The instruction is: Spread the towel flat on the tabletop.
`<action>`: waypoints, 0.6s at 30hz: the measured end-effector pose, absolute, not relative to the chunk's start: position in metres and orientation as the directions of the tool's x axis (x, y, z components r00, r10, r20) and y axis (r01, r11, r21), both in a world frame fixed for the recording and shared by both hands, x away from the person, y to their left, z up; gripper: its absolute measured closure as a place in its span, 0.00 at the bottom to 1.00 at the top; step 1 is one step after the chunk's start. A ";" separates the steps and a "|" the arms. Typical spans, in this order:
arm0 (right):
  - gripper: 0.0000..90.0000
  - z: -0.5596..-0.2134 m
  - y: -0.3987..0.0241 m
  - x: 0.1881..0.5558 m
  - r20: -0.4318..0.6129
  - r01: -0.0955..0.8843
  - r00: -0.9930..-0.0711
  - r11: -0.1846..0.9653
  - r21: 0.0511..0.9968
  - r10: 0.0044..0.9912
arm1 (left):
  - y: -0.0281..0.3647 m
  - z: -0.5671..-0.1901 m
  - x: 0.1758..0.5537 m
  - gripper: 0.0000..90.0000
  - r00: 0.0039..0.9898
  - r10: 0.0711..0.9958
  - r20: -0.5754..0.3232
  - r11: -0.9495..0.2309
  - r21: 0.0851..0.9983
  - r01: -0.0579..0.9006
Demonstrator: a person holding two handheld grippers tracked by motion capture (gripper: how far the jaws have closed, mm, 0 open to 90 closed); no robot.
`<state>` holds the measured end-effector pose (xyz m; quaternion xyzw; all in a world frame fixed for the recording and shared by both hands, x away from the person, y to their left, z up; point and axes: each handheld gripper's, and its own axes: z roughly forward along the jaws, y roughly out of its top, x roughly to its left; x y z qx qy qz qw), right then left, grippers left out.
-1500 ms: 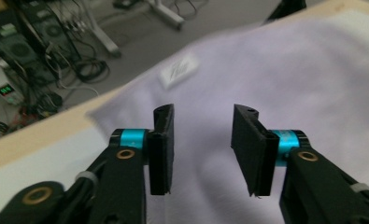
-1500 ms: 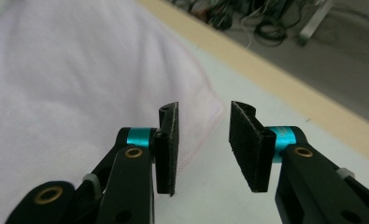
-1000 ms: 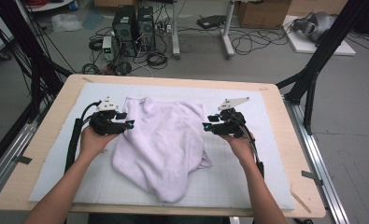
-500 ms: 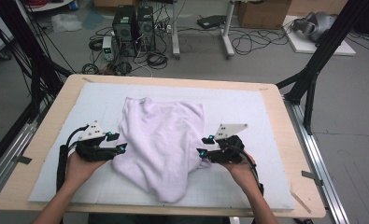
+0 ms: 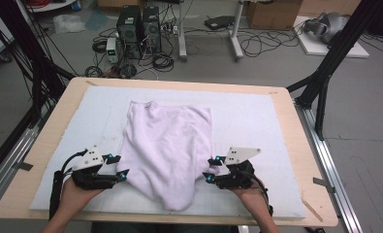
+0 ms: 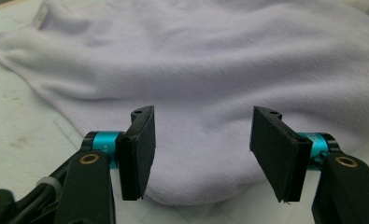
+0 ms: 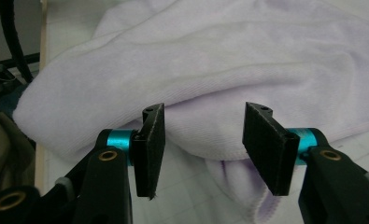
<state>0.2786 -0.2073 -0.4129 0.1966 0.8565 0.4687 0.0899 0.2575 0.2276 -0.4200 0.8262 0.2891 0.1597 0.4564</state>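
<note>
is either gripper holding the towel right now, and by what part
Nothing is held. The left gripper and right gripper stand open at the towel's side edges.

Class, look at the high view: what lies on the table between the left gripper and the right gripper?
The pale lilac towel lies between the left gripper and the right gripper, its near end spread on the white mat. Both grippers are open at its edges.

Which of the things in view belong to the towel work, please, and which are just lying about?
In use:
pale lilac terry towel
left gripper, fingers apart
right gripper, fingers apart
white mat on the wooden table

Lying about:
black computer towers
floor cables
cardboard box
</note>
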 end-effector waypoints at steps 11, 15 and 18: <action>0.51 -0.424 -0.182 0.275 0.012 0.230 -0.928 0.547 0.805 0.373 | 0.210 -0.437 0.258 0.63 0.842 0.539 0.004 -0.541 0.768 0.342; 0.54 -0.426 -0.176 0.276 -0.004 0.228 -0.926 0.568 0.791 0.377 | 0.205 -0.440 0.259 0.72 0.847 0.532 0.012 -0.562 0.753 0.342; 0.63 -0.431 -0.170 0.281 -0.035 0.214 -0.929 0.614 0.760 0.368 | 0.203 -0.440 0.258 0.82 0.856 0.516 0.014 -0.569 0.753 0.331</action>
